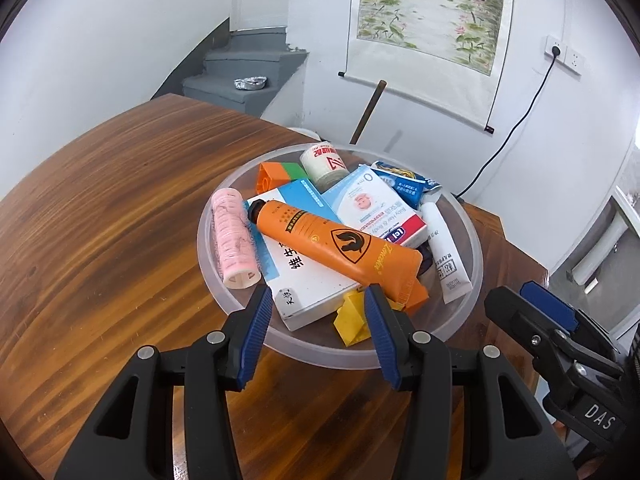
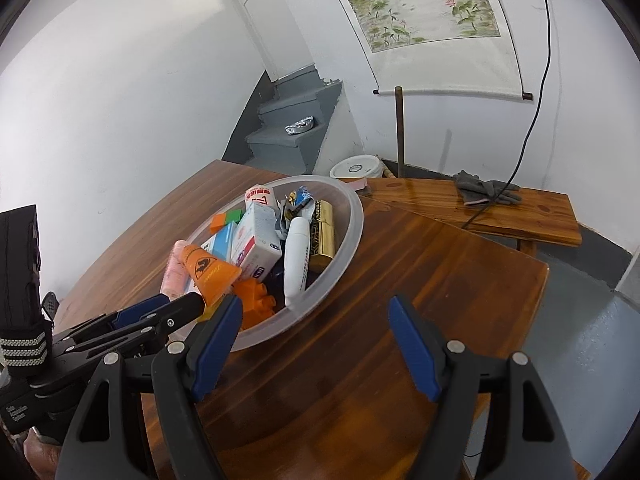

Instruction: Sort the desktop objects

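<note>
I am working on the pick stage: everything is sitting heaped in the translucent bowl on the wooden table, nothing yet laid out beside it.

My left gripper is hovering at the bowl's near rim, jaws partly spread. In the right wrist view one finger tip is lying against the crimped end of the orange tube; I cannot tell whether the pads are pinching it.

My right gripper is spread wide over bare table just beside the bowl, holding nothing.

The orange tube is lying on top of the heap, resting across the white-and-blue box. Its long axis is running diagonally: black cap toward the pink roller, flat crimp toward me.

Judgement: next move is calling for a closure across the flat crimp, then a clean lift so the box beneath is not dragged.
</note>
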`<state>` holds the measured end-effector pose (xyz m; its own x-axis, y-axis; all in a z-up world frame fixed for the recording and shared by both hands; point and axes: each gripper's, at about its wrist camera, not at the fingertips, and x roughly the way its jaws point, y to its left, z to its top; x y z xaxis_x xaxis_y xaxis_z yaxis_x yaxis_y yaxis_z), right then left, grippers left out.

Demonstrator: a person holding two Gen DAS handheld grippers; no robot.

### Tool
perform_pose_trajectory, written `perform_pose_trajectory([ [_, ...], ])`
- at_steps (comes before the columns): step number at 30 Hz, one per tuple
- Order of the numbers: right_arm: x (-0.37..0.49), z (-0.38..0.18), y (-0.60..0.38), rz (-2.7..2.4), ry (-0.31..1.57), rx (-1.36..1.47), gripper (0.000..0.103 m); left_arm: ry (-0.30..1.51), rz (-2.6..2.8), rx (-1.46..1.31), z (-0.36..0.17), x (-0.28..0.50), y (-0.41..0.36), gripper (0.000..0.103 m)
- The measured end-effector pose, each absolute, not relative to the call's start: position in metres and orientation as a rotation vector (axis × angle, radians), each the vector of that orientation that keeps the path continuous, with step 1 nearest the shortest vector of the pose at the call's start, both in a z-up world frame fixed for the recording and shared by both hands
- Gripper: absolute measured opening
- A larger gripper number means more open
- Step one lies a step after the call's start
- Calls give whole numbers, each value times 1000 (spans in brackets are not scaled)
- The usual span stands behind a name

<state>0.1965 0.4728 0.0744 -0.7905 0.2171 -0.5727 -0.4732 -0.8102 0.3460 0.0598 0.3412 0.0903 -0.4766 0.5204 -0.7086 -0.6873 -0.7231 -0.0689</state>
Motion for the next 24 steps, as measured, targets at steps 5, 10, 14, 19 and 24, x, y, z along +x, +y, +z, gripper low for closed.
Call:
perform_pose_trajectory([
  [5,192,76,467,2593,659,-782,81,297,2250,-913,100,67,324,55],
  [10,187,78,451,2618,612,-825,85,360,2384,-800,112,80,305,79],
  [14,186,81,438,2637,555,-841,87,384,2448,-722,124,94,290,84],
  [19,190,86,430,2635,525,-818,102,353,2474,-702,135,99,274,84],
  [24,198,95,425,2621,464,-769,103,295,2487,-713,135,105,259,85],
])
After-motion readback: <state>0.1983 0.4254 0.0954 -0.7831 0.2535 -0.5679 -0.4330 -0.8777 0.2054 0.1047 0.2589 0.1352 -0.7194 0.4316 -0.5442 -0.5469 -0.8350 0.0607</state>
